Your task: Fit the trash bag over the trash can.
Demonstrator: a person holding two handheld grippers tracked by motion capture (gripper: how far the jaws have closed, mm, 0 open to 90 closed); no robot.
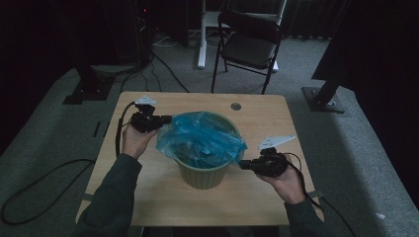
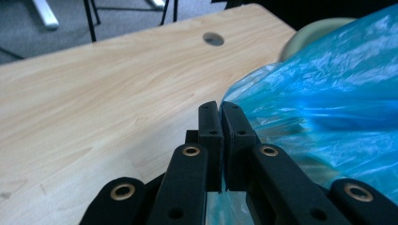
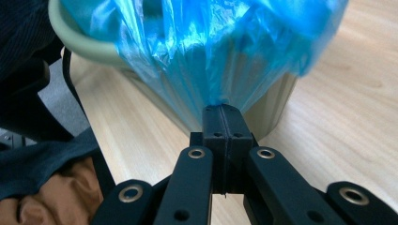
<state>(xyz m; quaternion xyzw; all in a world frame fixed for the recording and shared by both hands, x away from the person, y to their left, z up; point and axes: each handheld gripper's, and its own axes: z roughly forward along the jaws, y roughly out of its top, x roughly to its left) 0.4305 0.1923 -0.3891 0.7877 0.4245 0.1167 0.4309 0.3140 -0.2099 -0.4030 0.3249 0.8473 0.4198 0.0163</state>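
Here both claws are pinched tight on the blue bag (image 1: 202, 138): left gripper (image 1: 163, 119) w/ jaws closed on its left edge, right gripper (image 1: 243, 164) on its right edge. Bag sits in green bin (image 1: 203, 175), mid table (image 1: 148, 197).

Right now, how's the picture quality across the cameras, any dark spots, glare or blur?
High view: dim, the room behind the table nearly black. Left gripper view: bright, glare streaks on the blue bag, which looks soft up close; the tongs are sharp. Right gripper view: the tongs sharp, bag blurred and shiny, bin rim soft.
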